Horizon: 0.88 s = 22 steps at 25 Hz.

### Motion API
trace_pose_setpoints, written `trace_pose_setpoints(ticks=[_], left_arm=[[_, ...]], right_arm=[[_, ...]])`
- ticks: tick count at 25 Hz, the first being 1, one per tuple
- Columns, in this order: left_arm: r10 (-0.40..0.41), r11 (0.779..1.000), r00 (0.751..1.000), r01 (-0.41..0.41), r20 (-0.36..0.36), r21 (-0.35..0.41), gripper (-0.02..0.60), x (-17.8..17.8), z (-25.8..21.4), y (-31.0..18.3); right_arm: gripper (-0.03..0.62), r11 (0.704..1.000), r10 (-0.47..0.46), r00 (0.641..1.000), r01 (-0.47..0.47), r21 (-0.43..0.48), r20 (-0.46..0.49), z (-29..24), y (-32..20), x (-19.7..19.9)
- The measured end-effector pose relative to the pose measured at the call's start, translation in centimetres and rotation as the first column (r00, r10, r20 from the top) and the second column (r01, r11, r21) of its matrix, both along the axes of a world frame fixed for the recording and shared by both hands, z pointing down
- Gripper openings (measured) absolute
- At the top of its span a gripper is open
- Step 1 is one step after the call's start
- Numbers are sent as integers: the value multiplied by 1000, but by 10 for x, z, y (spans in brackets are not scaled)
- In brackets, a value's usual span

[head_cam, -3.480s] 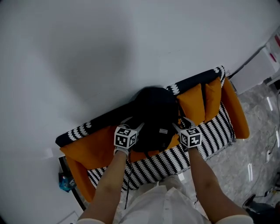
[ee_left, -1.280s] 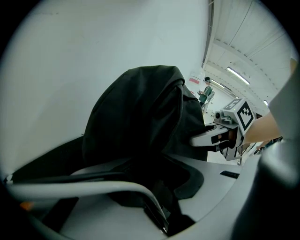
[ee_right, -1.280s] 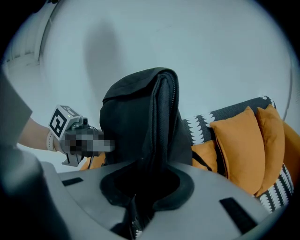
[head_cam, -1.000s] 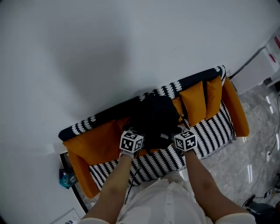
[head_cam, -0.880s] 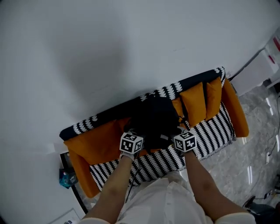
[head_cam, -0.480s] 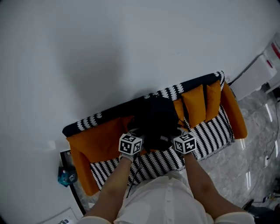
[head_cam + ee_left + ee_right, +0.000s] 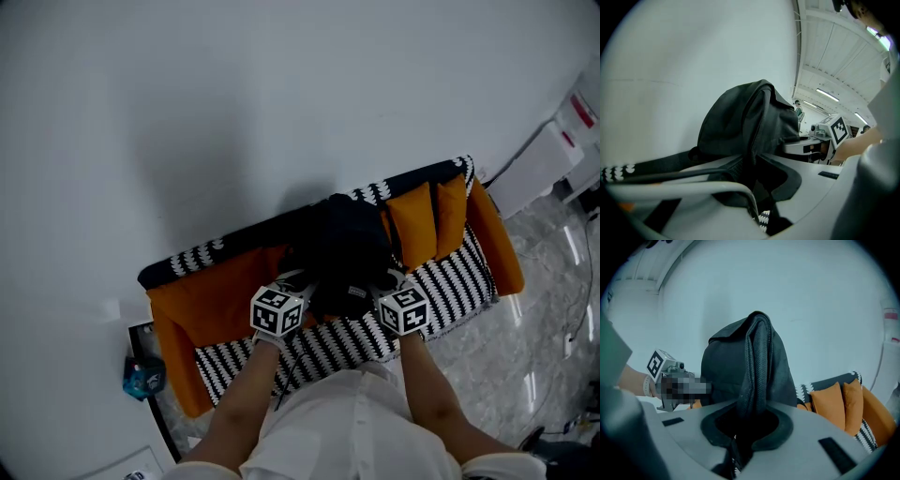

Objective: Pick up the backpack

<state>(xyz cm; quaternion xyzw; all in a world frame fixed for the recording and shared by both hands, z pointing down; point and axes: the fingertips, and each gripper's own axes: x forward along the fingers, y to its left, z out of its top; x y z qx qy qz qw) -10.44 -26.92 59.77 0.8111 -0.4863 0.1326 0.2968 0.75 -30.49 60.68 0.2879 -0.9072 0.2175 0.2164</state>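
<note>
The black backpack (image 7: 347, 251) hangs between my two grippers above the striped sofa (image 7: 450, 279), in front of its backrest. At the bag's left side, my left gripper (image 7: 298, 281) is shut on a black strap. The right gripper (image 7: 386, 279) is shut on a strap at the right side. In the left gripper view the backpack (image 7: 740, 117) bulges above the left gripper (image 7: 752, 165), with dark webbing pinched in the jaws. The right gripper view shows a mesh-edged strap of the backpack (image 7: 757, 366) running down into the right gripper (image 7: 747, 414).
The sofa has orange cushions at the right (image 7: 412, 223) and an orange pad at the left (image 7: 206, 300). A white wall rises behind it. A blue object (image 7: 145, 375) lies at the sofa's left end, a white unit (image 7: 539, 164) stands at the right on grey marble floor (image 7: 525, 347).
Both grippers have risen together with the backpack, which now hangs higher against the backrest. The grip on both straps has stayed.
</note>
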Motion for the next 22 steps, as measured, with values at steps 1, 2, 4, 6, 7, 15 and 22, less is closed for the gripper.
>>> trace_pose_setpoints(ticks=[1,2,4,6,7,15,22], left_arm=[[1,1000,1000,-1,-1,20,78,1,-9,1],[1,999,1000,-1,-2,40,78,2,-18,2],[3,997,1000,-3,-1,80,78,4,-36,3],[6,993,1000,-7,1,120,77,6,-54,5],[7,990,1000,-7,2,139,77,7,-63,7],[3,962,1000,0,-13,272,77,15,-131,18],[2,942,1000,6,-24,335,75,13,-163,20]], right_arm=[[54,1000,5,1000,-6,17,8,-9,1,1],[54,999,10,1000,-10,32,16,-17,3,3],[54,998,17,999,-19,63,32,-34,5,5],[54,995,22,999,-26,95,49,-51,7,8],[54,993,23,998,-29,112,57,-60,8,9],[54,972,15,993,-41,231,115,-126,17,18],[52,956,2,988,-46,289,153,-162,20,19]])
